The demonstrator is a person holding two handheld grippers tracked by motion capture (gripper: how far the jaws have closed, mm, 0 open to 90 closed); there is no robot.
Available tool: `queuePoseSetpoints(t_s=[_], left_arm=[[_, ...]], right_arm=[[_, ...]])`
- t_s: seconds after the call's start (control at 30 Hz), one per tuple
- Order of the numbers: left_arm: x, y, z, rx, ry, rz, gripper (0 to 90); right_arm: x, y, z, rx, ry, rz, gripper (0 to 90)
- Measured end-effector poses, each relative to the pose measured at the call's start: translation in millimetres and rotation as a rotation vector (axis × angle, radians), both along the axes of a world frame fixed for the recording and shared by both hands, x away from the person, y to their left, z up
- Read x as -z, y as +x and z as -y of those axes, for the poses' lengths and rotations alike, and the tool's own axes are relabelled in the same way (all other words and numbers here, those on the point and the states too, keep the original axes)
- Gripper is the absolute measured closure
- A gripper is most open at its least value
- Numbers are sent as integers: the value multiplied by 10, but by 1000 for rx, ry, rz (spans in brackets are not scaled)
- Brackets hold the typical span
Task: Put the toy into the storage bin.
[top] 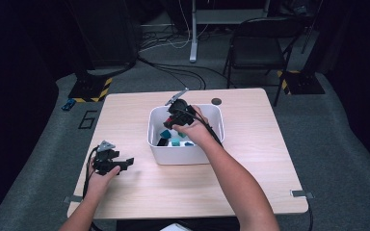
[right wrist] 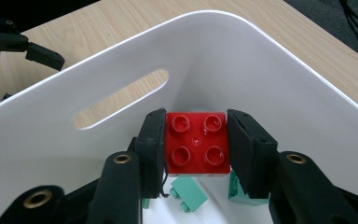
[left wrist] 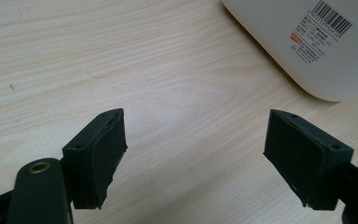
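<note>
Over on the left, the left gripper (top: pixel 124 162) rests low on the desk (top: pixel 250 159), just beside the white bin (top: pixel 158 144); its fingers (left wrist: pixel 103 154) stand wide apart with nothing but bare wood between them. Moving right, the bin sits mid-desk with a slot handle in its wall and a few teal bricks (right wrist: pixel 189 195) and a dark piece loose on its floor. Inside the bin, the right gripper (right wrist: pixel 196 145) has its fingers clamped on a red brick (right wrist: pixel 196 142), one pad on each flat side wall, studs facing the camera, the brick lifted above the teal ones. I'd judge the brick light, rigid and hard plastic, a bit slick, not fragile. The smooth opposite walls look like the best place to pinch, square-on, so it doesn't twist out.
</note>
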State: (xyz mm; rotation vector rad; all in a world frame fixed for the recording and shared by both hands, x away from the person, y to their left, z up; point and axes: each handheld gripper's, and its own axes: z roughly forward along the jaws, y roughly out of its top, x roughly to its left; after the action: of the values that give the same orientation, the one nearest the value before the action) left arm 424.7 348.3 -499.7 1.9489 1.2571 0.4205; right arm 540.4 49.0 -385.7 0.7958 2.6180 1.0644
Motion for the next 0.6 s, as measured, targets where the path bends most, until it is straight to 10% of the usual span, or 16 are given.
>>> queuePoseSetpoints(t_s=[0.6], left_arm=[[2,0,-1,-3,-1,5,206]], right_arm=[[-221,-225,140,-4,-3,31,447]])
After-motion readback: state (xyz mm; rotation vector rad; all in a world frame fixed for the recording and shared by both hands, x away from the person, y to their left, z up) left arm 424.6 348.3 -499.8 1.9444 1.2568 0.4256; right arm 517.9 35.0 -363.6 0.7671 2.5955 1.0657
